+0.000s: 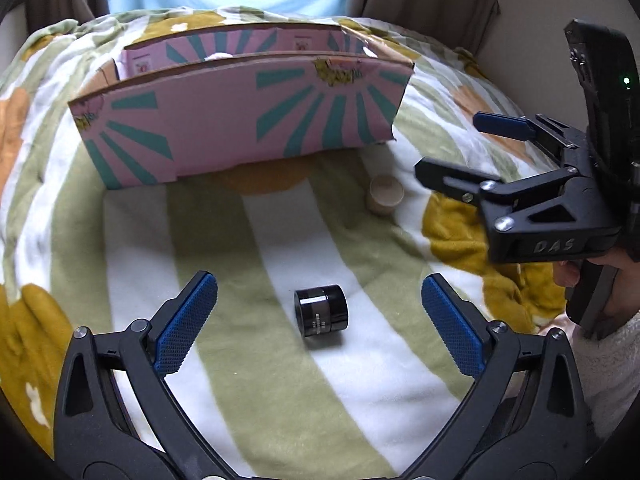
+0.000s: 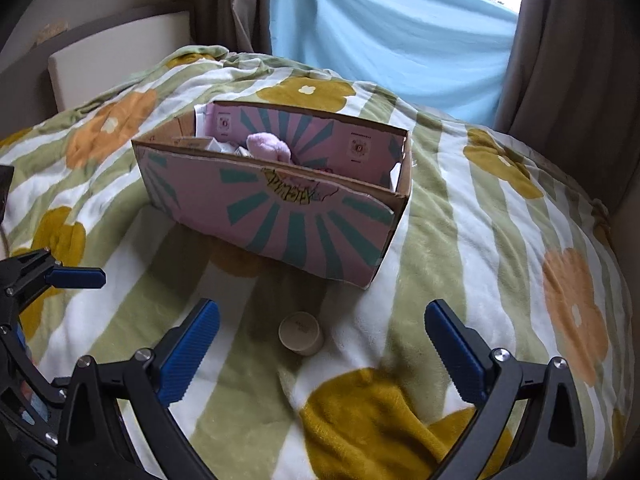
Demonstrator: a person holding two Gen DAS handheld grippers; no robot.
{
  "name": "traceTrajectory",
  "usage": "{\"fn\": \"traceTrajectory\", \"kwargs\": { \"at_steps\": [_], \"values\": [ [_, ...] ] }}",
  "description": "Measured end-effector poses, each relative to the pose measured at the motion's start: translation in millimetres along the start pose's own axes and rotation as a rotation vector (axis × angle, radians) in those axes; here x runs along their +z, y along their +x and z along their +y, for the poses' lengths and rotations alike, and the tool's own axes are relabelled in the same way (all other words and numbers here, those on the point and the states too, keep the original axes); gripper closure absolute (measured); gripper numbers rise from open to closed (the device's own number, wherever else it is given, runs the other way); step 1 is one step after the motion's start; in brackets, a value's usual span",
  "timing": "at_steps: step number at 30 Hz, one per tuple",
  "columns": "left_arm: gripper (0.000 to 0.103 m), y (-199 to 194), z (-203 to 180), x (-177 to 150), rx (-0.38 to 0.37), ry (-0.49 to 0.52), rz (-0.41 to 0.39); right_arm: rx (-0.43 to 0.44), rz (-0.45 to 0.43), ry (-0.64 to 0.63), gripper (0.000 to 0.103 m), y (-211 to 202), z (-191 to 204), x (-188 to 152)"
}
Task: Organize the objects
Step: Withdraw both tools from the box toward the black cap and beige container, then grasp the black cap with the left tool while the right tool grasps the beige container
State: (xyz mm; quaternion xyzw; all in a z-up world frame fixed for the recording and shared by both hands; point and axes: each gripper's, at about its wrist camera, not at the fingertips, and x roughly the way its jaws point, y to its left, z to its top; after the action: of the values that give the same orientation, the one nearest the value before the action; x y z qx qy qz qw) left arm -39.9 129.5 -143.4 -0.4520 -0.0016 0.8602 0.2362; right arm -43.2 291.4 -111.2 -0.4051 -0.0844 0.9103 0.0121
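A small black jar point(image 1: 321, 311) lies on its side on the flowered blanket point(image 1: 248, 240). My left gripper point(image 1: 318, 286) stands open over it, with the jar between the blue pads point(image 1: 188, 322) and apart from both. A small beige jar point(image 2: 301, 333) stands upright on the blanket in front of the pink and teal cardboard box point(image 2: 296, 216). My right gripper point(image 2: 322, 320) is open above the beige jar and touches nothing. In the left wrist view the right gripper point(image 1: 460, 152) hovers to the right of the beige jar point(image 1: 386, 194).
The open box point(image 1: 240, 132) holds a pink plush thing point(image 2: 267, 146) and some papers. A light blue cloth point(image 2: 384, 32) and brown curtains point(image 2: 568, 40) hang behind the bed. A hand point(image 1: 600, 280) holds the right gripper's handle. The left gripper point(image 2: 60, 276) shows at the left edge.
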Motion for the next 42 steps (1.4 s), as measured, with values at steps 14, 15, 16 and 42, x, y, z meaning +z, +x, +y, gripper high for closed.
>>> {"fn": "traceTrajectory", "kwargs": {
  "at_steps": [14,15,16,42],
  "values": [
    [0.047,63.9,-4.5,-20.4,0.016,0.003,0.117,0.014,0.077,-0.091,0.039,62.8,7.7,-25.3],
    [0.049,66.0,-5.0,-21.5,0.023,0.008,0.119,0.016,0.08,-0.089,0.041,64.9,6.9,-25.9],
    [0.05,67.6,-5.3,-21.9,0.028,0.012,0.119,0.018,0.082,-0.087,0.043,66.2,5.9,-26.6],
    [0.074,61.4,2.6,-17.3,0.011,-0.051,0.098,0.043,0.047,-0.134,0.072,50.8,25.9,-16.1]
  ]
}}
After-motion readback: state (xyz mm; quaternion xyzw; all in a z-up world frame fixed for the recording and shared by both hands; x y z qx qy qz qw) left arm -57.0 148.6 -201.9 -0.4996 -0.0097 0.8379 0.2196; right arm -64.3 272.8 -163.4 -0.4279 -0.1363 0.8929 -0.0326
